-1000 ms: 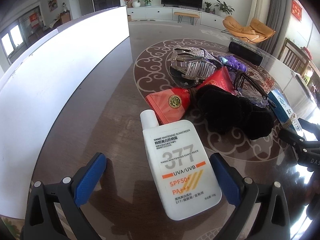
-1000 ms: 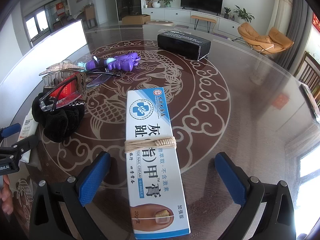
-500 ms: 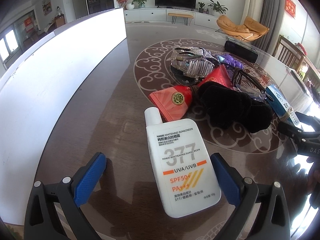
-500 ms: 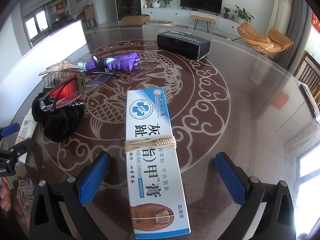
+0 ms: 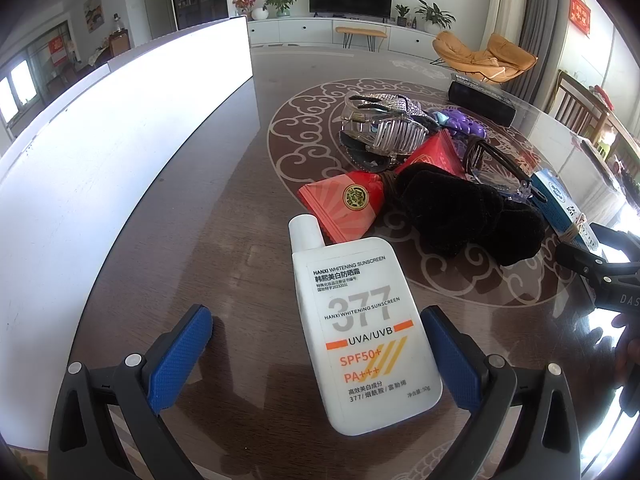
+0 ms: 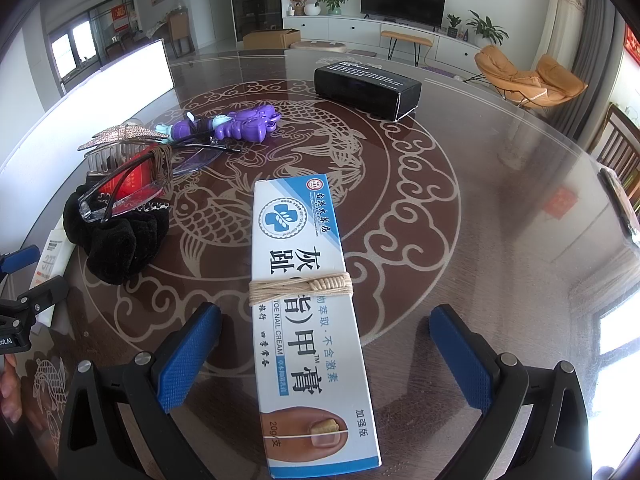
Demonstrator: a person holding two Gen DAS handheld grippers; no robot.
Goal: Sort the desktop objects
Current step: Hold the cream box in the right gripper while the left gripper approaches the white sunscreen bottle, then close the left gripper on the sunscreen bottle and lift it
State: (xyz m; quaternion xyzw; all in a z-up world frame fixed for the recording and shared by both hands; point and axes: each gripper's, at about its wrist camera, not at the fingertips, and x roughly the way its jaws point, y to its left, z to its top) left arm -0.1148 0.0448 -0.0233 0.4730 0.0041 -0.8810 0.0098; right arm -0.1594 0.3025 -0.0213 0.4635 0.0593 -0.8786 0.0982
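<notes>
The left gripper (image 5: 316, 354) has its blue fingers (image 5: 180, 354) spread wide and grips nothing; the white sunscreen bottle (image 5: 360, 340) lies flat on the counter (image 5: 200, 240) between them, touching neither, its cap toward the frame's centre. Just beyond the cap sits a red packet (image 5: 344, 204), and to its right a black velvet scrunchie (image 5: 472, 216) with glasses (image 5: 500, 168) resting on it. Farther up the frame are a rhinestone hair claw (image 5: 384, 128), a purple toy (image 5: 464, 124) and a black box (image 5: 480, 100). A white panel (image 5: 100, 140) fills the left side.

The right gripper (image 6: 324, 354) is likewise wide open and empty. The blue-and-white nail cream box (image 6: 308, 300), wound with twine (image 6: 300, 288), lies lengthwise between its fingers (image 6: 188, 354) without contact, the near end at the lower edge of the frame. To the left of centre are the scrunchie (image 6: 120, 240) and glasses (image 6: 128, 196); the purple toy (image 6: 240, 122) lies above them, and the black box (image 6: 366, 90) in the upper middle. The sunscreen bottle (image 6: 50, 256) shows at the left edge.
</notes>
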